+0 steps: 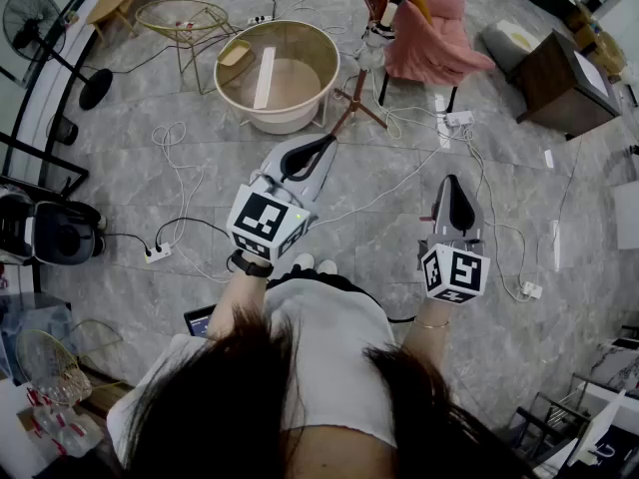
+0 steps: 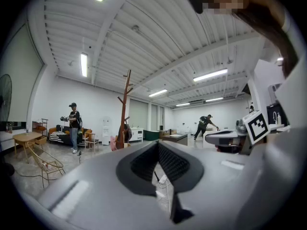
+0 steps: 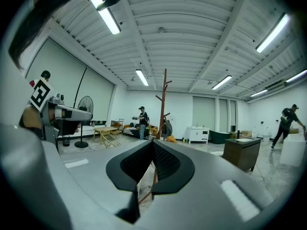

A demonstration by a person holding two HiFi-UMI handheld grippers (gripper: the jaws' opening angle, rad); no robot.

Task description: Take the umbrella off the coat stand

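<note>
Hair and shoulders of the person (image 1: 300, 397) fill the bottom of the head view, with both arms held forward and level. I read the left gripper (image 2: 157, 143) as clenched, tip to tip, nothing in it. The right gripper (image 3: 152, 141) is the same, clenched and empty. The coat stand (image 3: 163, 99) is well ahead of both, across open floor (image 1: 399, 218). The umbrella (image 3: 167, 128) shows as a dark shape hanging on a low peg. It's too small for me to make out detail.
</note>
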